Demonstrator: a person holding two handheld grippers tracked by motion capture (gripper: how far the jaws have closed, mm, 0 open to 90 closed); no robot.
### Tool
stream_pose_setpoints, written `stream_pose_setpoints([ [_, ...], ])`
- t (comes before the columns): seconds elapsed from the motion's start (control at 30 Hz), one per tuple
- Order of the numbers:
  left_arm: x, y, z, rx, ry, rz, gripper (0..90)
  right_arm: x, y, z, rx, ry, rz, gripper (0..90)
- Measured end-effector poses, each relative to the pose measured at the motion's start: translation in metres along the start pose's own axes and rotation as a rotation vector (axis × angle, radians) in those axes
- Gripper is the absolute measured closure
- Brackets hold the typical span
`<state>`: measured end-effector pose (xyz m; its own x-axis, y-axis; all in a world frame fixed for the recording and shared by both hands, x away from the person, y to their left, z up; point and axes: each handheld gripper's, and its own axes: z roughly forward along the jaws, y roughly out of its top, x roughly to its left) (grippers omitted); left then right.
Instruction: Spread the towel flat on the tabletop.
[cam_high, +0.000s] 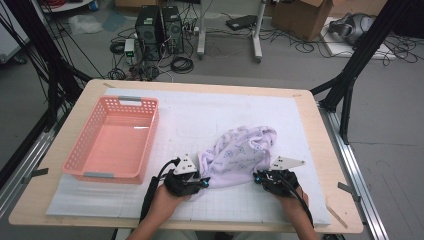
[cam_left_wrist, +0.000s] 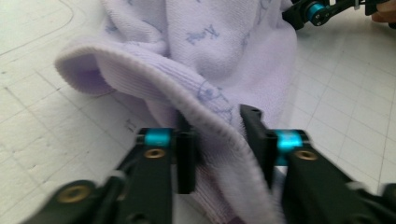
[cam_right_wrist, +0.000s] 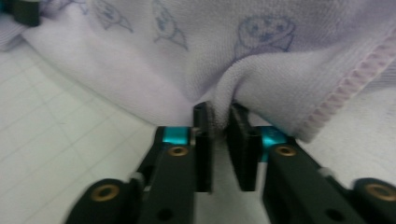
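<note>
A lilac garment (cam_high: 240, 150) with small blue prints lies bunched on the white grid mat, near the table's front middle. My left gripper (cam_high: 205, 183) is at its near left corner. In the left gripper view the garment's thick ribbed hem (cam_left_wrist: 210, 112) runs between the jaws of that gripper (cam_left_wrist: 217, 140) and fills the gap, touching both pads. My right gripper (cam_high: 257, 177) is at the near right edge. Its jaws (cam_right_wrist: 220, 126) stand almost together, pinching a small fold of the cloth (cam_right_wrist: 233, 70) beside a stitched hem.
A pink plastic basket (cam_high: 150, 135) stands on the left of the mat (cam_high: 200, 110), with nothing in it. The wooden table edge (cam_high: 345, 200) runs close on the right. Black frame legs, computers and cables are on the floor beyond.
</note>
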<state>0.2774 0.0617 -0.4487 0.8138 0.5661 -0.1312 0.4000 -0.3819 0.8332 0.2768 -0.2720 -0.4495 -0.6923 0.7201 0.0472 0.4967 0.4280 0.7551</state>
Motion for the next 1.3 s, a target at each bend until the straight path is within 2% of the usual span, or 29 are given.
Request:
stream_pose_setpoints([
  [0.07,0.003,0.0,-0.004,-0.02,-0.013,-0.029,79.0,-0.001,-0.001,-0.002,-0.003,0.028,0.012,84.7],
  [0.2,0.008,0.004,-0.016,-0.081,-0.035,-0.062,79.4,0.002,-0.001,-0.015,-0.034,0.068,0.006,84.9],
  [0.3,0.007,0.008,-0.023,-0.126,-0.001,-0.066,78.5,0.006,0.003,-0.031,-0.058,0.116,-0.006,84.9],
  [0.37,0.006,0.009,-0.024,-0.145,0.01,-0.07,78.3,0.007,0.009,-0.04,-0.084,0.138,0.013,84.9],
  [0.43,0.004,0.011,-0.027,-0.176,0.037,-0.069,78.3,0.008,0.014,-0.043,-0.089,0.134,0.02,84.9],
  [0.47,0.004,0.012,-0.028,-0.182,0.051,-0.064,78.3,0.007,0.023,-0.048,-0.081,0.139,0.046,84.8],
  [0.5,0.003,0.012,-0.028,-0.172,0.086,-0.045,78.3,0.006,0.027,-0.048,-0.064,0.154,0.074,84.7],
  [0.53,0.004,0.012,-0.026,-0.15,0.095,-0.036,78.3,0.004,0.032,-0.046,-0.043,0.167,0.109,84.5],
  [0.6,0.003,0.009,-0.021,-0.117,0.103,-0.026,78.3,0.0,0.042,-0.037,-0.011,0.153,0.159,83.8],
  [0.7,0.003,0.007,-0.016,-0.093,0.106,-0.016,78.2,-0.005,0.058,-0.016,0.03,0.13,0.196,83.3],
  [0.8,0.007,0.006,-0.016,-0.093,0.111,-0.028,76.1,-0.005,0.072,0.007,0.044,0.111,0.182,82.8],
  [0.83,0.008,0.006,-0.016,-0.094,0.117,-0.041,72.3,-0.004,0.076,0.014,0.05,0.102,0.18,82.6],
  [0.93,0.012,0.004,-0.015,-0.09,0.123,-0.068,51.5,-0.002,0.083,0.033,0.061,0.075,0.154,82.6],
  [0.97,0.013,0.003,-0.014,-0.089,0.116,-0.07,49.6,-0.001,0.084,0.039,0.063,0.062,0.144,82.6],
  [1.07,0.013,0.003,-0.012,-0.067,0.106,-0.063,45.9,0.006,0.087,0.053,0.074,0.009,0.07,82.5],
  [1.1,0.012,0.002,-0.01,-0.052,0.107,-0.062,45.7,0.009,0.087,0.057,0.08,0.004,0.048,81.1],
  [1.13,0.012,0.002,-0.008,-0.026,0.108,-0.056,46.3,0.012,0.087,0.059,0.086,0.012,0.022,76.0],
  [1.17,0.012,0.0,-0.006,0.0,0.111,-0.052,49.3,0.015,0.087,0.06,0.089,0.042,-0.007,68.3],
  [1.2,0.012,-0.001,-0.005,0.018,0.109,-0.048,56.8,0.017,0.087,0.059,0.089,0.076,-0.027,62.1],
  [1.23,0.013,-0.003,-0.003,0.024,0.106,-0.054,63.1,0.018,0.086,0.056,0.084,0.111,-0.035,59.9],
  [1.3,0.013,-0.002,-0.004,0.022,0.103,-0.055,72.1,0.019,0.081,0.048,0.055,0.151,-0.044,58.9],
])
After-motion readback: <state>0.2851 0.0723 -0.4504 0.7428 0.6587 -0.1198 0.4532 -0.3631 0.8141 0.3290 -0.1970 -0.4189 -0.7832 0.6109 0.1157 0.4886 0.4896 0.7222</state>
